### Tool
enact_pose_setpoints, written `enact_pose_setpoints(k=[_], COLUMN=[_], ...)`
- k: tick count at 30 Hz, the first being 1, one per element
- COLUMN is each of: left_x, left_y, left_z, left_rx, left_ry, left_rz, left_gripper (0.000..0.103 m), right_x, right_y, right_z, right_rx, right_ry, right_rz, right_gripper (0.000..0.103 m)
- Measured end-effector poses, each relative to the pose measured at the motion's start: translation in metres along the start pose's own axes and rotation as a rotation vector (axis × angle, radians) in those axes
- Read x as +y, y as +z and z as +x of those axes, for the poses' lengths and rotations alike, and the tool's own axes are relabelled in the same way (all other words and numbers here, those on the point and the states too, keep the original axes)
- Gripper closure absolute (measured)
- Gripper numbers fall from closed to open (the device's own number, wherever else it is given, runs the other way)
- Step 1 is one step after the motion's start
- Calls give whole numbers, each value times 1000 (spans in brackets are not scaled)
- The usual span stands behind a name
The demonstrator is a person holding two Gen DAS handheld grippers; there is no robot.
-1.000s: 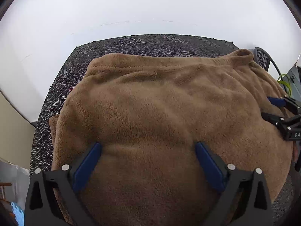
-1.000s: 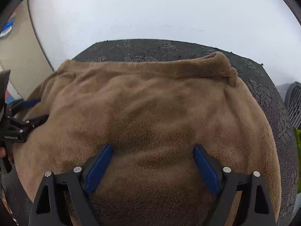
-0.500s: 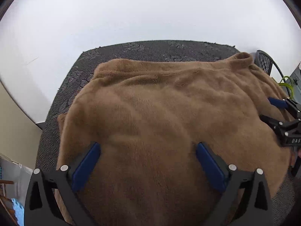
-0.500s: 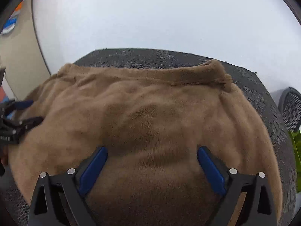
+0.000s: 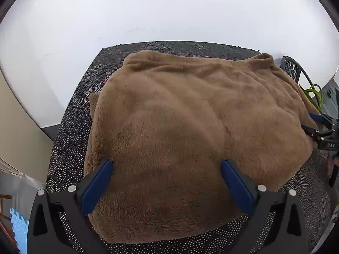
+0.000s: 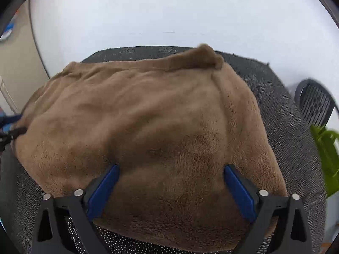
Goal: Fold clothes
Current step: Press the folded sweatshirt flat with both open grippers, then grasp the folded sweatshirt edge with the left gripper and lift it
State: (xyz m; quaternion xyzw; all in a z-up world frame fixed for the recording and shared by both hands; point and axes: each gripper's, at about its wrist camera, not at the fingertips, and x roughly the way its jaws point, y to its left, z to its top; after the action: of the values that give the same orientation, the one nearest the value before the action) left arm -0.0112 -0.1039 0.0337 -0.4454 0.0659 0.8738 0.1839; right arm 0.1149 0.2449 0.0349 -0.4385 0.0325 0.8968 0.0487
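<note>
A brown fleece garment [image 5: 190,127] lies folded on a dark dotted table cover [image 5: 70,148]. It also fills the right wrist view [image 6: 148,127]. My left gripper [image 5: 166,165] is open and empty, above the garment's near left part. My right gripper [image 6: 171,169] is open and empty, above its near right part. The right gripper shows at the right edge of the left wrist view [image 5: 317,127]. The left gripper shows at the left edge of the right wrist view [image 6: 10,127]. Neither gripper holds any cloth.
A white wall [image 5: 169,10] stands behind the table. A black mesh chair [image 6: 315,103] and a green plant [image 6: 326,152] are to the right. A beige partition [image 5: 17,127] and a blue foam mat [image 5: 19,228] are at the left.
Both grippers have drawn back and up from the garment. More of the dotted cover shows at the near edge in both views. The garment lies as before.
</note>
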Motion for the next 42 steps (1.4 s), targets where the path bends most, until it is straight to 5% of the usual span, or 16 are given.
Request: enact_pose_setpoints(k=[14, 21, 35, 42], left_x=[59, 113, 103, 100], left_y=[7, 23, 34, 36], left_z=[-34, -10, 42, 45], left_rx=[-89, -61, -20, -14], left_ry=[-195, -268, -200, -265], left_rz=[-197, -358, -293, -270], left_gripper=[0, 0, 0, 1], right_x=[0, -1, -3, -3], right_y=[-2, -2, -2, -2], right_z=[6, 5, 5, 5], right_rx=[-9, -9, -9, -9], right_ry=[16, 16, 19, 18], right_rz=[-3, -5, -9, -8], right_gripper=[1, 1, 1, 1])
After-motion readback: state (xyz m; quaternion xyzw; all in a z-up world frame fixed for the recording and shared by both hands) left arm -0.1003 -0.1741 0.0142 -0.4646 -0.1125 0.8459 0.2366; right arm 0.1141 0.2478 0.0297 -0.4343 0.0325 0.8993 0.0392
